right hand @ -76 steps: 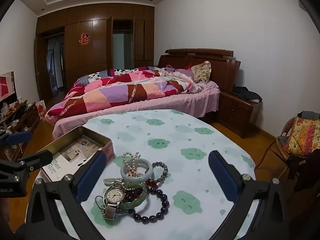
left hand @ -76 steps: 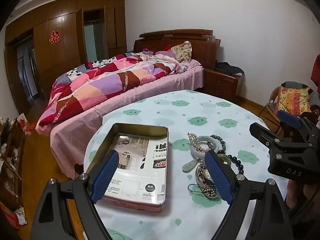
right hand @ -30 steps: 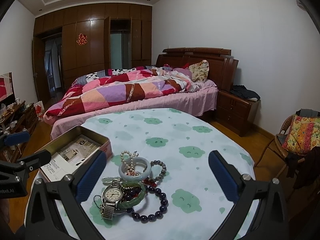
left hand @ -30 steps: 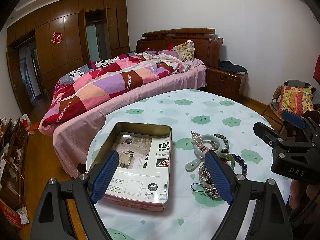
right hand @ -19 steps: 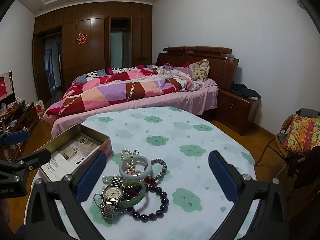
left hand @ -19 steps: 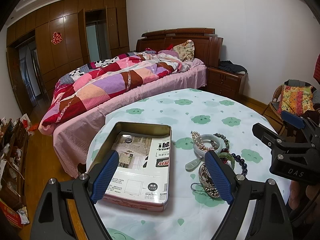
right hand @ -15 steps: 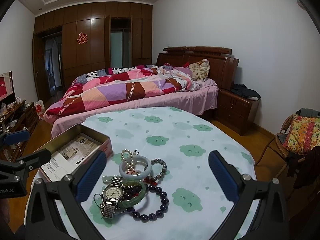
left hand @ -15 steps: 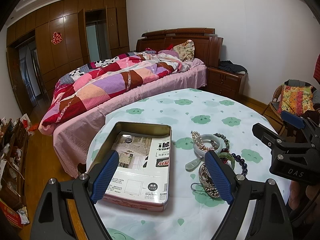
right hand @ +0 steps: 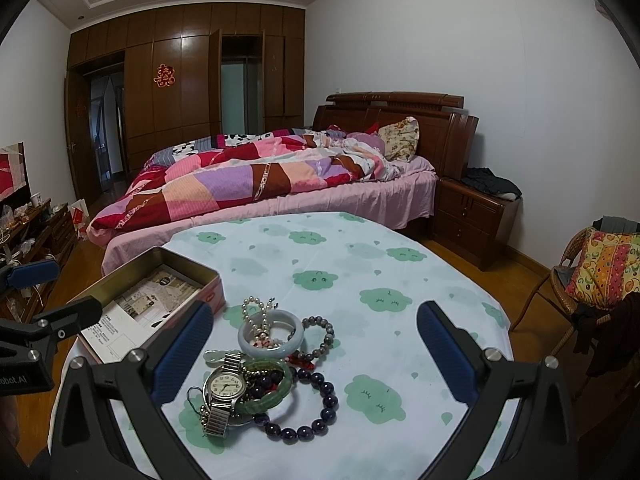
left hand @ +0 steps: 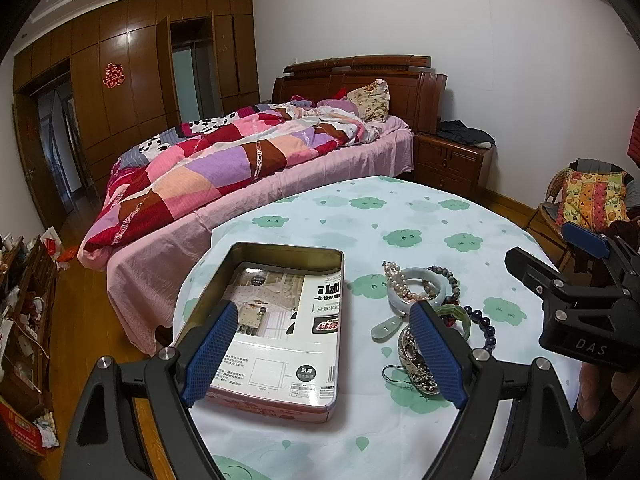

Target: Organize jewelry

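Jewelry pile (right hand: 268,364) beside open tin (left hand: 276,320); bed (right hand: 272,184) behind table (right hand: 360,264).

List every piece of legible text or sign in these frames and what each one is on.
"DAS": white letters on the right gripper body, left wrist view.
"obot.AI", mirrored and cut off at the frame edge: on the left gripper body, right wrist view.
Red double-happiness sign: on the wooden wardrobe.
Leaflet in the tin box: Chinese print, too small to read.
Watch dial numerals: too small.
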### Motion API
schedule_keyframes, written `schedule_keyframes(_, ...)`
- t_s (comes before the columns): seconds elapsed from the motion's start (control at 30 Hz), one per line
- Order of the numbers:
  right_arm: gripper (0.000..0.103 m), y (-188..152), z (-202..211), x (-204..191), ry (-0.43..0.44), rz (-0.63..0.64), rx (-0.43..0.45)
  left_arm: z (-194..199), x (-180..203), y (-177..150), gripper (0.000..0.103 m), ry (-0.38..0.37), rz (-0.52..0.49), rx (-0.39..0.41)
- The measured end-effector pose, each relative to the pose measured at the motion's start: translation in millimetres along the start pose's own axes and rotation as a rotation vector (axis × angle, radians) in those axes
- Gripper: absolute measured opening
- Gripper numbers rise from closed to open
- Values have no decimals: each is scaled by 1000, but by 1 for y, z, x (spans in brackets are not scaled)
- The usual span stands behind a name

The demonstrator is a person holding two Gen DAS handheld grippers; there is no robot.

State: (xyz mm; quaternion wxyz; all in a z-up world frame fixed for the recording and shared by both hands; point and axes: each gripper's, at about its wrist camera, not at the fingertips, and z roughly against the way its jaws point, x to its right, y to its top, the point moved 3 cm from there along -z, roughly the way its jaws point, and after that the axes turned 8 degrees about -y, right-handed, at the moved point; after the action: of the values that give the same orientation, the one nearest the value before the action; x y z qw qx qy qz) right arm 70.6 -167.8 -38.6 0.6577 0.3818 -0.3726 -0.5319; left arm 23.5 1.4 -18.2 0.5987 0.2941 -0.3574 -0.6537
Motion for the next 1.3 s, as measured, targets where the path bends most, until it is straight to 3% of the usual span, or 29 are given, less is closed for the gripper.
schedule_keyframes(0.47,103,-3,-2,0,-4,2,-5,-5,-6,-9,88,-7,3,-16)
schedule_keyframes(0.6,103,-17,-8,7,-20,18,-39,-17,-5,-15,88,-17,9,-35)
schedule_keyframes(0.87,103,-52,-24,32,-66,16,-140,-54,28,-33,88,-91,-72,-122)
schedule_keyframes(1.1,103,-57,-26,42,-86,-4,-160,-73,60,-36,87,-156,-142,-173)
schedule_keyframes(1.2,103,-59,-31,41,-120,0,-176,-85,64,-40,82,-178,-138,-205)
schedule_keyframes(1.3,103,-61,-36,44,-128,-8,-192,-97,64,-45,70,-200,-114,-256)
